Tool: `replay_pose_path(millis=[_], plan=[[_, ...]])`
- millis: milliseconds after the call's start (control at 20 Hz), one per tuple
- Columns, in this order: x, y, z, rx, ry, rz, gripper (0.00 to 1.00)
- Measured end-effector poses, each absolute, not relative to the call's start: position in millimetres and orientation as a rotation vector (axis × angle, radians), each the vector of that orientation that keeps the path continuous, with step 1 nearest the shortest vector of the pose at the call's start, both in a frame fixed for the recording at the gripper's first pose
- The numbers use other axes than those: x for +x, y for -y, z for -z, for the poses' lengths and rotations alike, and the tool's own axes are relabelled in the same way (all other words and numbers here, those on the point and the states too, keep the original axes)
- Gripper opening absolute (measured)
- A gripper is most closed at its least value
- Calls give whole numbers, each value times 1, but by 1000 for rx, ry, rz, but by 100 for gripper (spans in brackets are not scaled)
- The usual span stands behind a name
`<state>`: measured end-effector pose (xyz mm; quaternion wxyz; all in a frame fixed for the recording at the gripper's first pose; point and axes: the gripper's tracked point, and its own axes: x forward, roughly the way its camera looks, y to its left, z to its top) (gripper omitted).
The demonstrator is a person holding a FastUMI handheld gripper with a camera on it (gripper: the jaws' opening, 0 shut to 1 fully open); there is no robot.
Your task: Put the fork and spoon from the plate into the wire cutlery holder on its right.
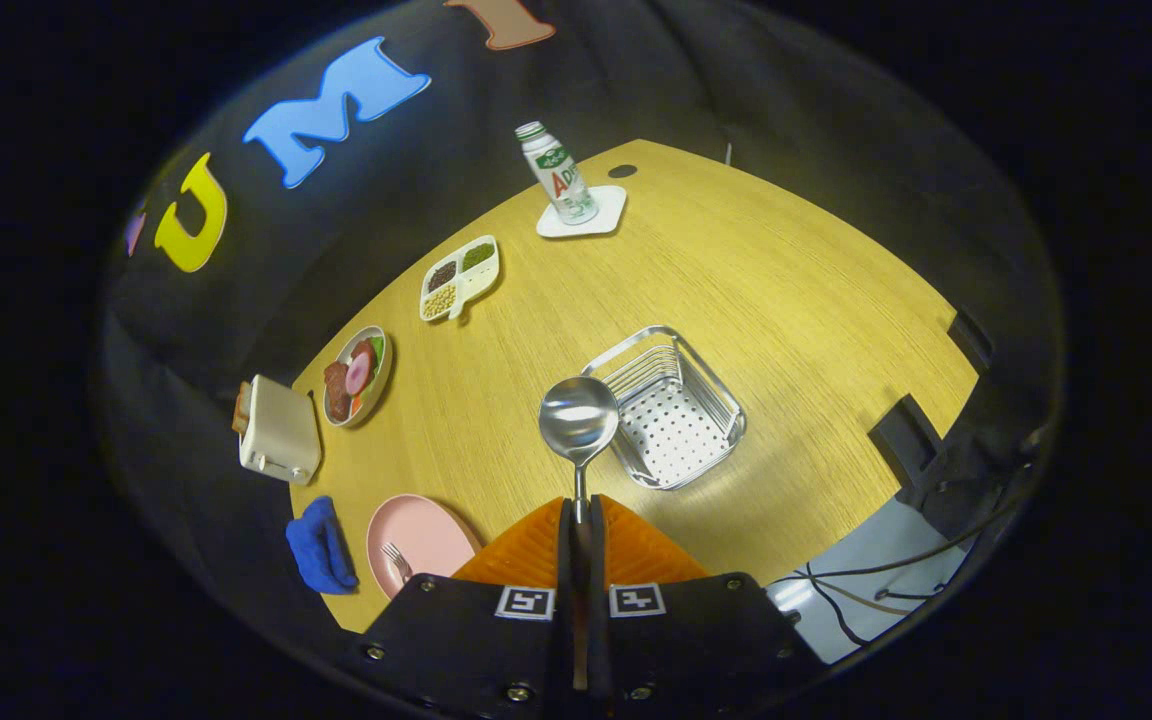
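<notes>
I am clenching my claw (577,515) on the handle of the spoon (578,420), both fingers pressing on the thin stem with almost no gap between them. The spoon's bowl is standing up just ahead of my fingertips, held well above the wooden table (796,290) and overlapping the near left rim of the wire cutlery holder (674,410). The holder is sitting on the table just beyond and to the right of the bowl, its perforated floor showing. Down to the left of my fingers the pink plate (421,540) is lying with the fork (397,560) on it, and a blue cloth (321,548) is lying just beside it. Farther along that side I am seeing a toaster (279,432), a dish of food (356,375) and a divided tray of beans (459,278). At the far edge a bottle (556,172) is standing on a white coaster (584,215).
</notes>
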<state>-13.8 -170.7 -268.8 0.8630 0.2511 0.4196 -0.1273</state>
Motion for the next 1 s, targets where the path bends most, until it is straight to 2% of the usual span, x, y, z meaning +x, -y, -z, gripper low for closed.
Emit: replay_pose_path(millis=[400,600,800,900,1000], plan=[[-16,201,271,569,-906,358,6],[-16,202,270,568,-890,368,10],[-10,202,257,567,-848,375,27],[-6,203,254,554,-841,373,48],[-4,200,248,555,-827,370,48]])
